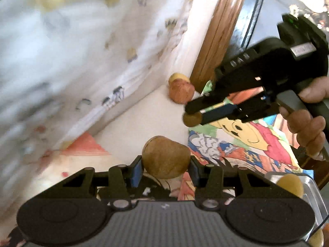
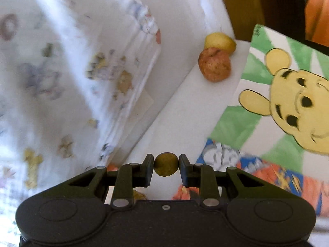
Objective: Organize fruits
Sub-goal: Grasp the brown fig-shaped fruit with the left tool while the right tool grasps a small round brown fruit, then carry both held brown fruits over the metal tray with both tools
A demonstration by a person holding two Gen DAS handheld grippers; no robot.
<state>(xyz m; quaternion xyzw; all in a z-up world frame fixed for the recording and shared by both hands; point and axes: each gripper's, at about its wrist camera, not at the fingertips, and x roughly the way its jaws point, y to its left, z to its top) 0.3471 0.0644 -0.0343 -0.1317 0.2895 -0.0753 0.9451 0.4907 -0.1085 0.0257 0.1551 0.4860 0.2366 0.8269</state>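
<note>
Brown fruit (image 1: 165, 160) in left tongs (image 1: 166, 167), label (image 1: 304, 50) unreadable

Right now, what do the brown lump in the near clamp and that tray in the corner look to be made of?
The brown fruit in the left gripper looks like real produce: matte, slightly rough skin, no shine. The tray looks like bare metal, probably steel or aluminium, given its bright silvery glare along the rim.

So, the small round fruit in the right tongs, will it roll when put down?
Probably yes: the small round fruit looks nearly spherical. The right tongs pinch it only at two small side points, so it may slip. The white surface looks soft, which may slow it.
</note>
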